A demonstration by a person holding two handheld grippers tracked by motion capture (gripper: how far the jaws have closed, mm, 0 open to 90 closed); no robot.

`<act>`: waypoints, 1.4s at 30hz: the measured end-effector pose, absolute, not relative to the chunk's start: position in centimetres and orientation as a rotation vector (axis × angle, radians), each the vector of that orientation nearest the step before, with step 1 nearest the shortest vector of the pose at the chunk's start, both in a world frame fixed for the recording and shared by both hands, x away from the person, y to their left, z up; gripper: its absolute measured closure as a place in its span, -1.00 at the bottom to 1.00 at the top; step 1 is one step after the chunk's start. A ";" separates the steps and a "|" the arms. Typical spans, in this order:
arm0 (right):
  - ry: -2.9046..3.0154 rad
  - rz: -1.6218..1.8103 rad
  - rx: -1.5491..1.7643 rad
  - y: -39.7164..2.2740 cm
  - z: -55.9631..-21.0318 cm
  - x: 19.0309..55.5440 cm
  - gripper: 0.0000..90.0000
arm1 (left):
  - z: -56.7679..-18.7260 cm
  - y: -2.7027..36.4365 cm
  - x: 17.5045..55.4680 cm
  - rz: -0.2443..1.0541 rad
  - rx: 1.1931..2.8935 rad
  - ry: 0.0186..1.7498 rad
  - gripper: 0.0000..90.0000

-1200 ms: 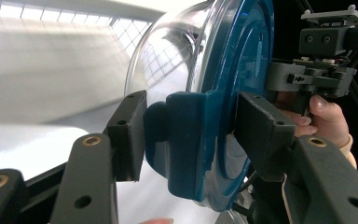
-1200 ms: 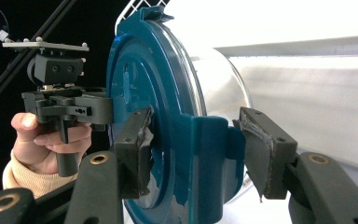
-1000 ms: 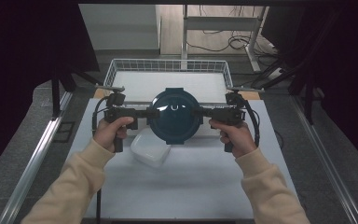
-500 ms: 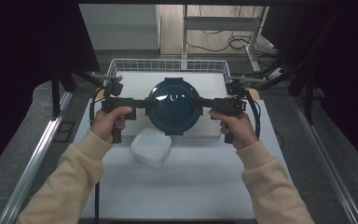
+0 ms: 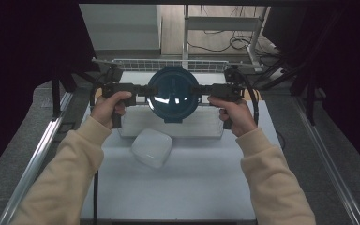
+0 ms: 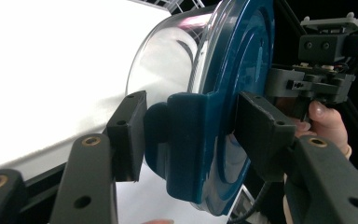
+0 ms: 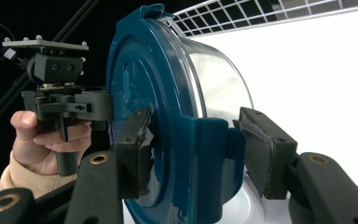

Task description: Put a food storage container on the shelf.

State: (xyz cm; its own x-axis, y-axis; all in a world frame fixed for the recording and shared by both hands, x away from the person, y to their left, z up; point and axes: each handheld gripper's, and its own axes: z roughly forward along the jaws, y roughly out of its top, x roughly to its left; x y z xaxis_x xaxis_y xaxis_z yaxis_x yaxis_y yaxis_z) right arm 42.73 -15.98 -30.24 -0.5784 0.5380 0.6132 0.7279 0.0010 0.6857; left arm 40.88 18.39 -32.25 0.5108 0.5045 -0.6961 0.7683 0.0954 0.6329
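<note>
I am carrying a round clear container with a dark teal lid (image 5: 172,93) between both grippers, and I judge this to be the transport step: the container is off the counter (image 5: 178,187) and hanging in the air above its far edge, in front of the wire basket (image 5: 168,64) that stands along that edge. The left gripper (image 5: 143,90) is clamped on the lid's latch tab on one side, and the right gripper (image 5: 202,90) is clamped on the tab on the opposite side. In the left gripper view the fingers (image 6: 128,135) are pressing on the teal tab from both faces, and in the right gripper view the fingers (image 7: 137,149) are doing the same, so neither pair is closed all the way; each is stopped by the thickness of the tab. The container is tilted, its lid facing up toward the high camera and its clear bowl pointing away over the counter. A white rounded box (image 5: 152,147) is lying on the counter near the middle, well apart from the load.

Next I am expecting to keep both hands moving as one, since any difference between them would twist the lid or pry a tab loose, then to level the container and lower it over wherever it is meant to rest before loosening either grip
</note>
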 end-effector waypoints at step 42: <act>-1.957 -1.488 -1.462 -15.1 -30.3 51.3 0.02 | -33.4 19.4 48.8 -0.391 1.436 1.251 -0.02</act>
